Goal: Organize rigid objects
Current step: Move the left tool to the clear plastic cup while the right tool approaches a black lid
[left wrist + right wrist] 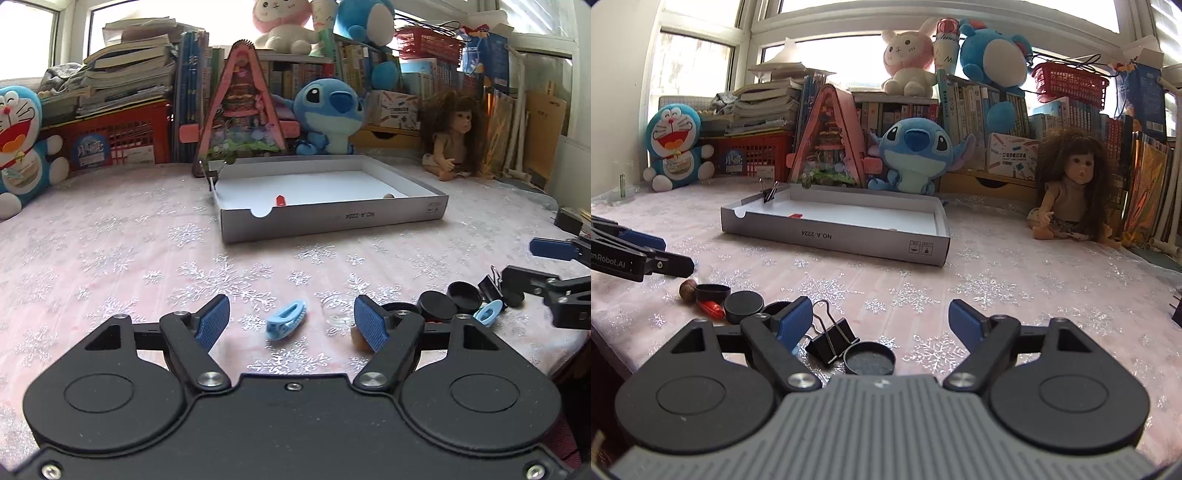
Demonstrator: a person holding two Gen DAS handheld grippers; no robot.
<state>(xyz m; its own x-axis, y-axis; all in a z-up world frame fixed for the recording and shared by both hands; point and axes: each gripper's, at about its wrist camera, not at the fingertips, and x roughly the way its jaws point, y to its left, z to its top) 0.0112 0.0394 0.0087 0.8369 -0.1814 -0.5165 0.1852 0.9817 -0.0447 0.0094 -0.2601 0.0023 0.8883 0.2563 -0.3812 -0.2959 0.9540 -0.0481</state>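
Note:
My left gripper [291, 321] is open and empty above the tablecloth. A light blue clip [285, 319] and a small clear jar [337, 310] lie between its fingers. Black lids [437, 305] and a second blue clip [488, 312] lie to its right. My right gripper [881, 325] is open and empty over a black binder clip [833, 339] and a black lid [870, 358]. More black lids [743, 305], a red piece [712, 308] and a brown nut [687, 289] lie to its left. A shallow white box [332, 218] holds a red piece [280, 200] and a small brown ball [388, 196].
Plush toys [328, 114], a doll [454, 136], books and a red crate [114, 140] line the back of the table. A binder clip [770, 194] grips the box's far corner. The table edge runs along the right side [569, 332].

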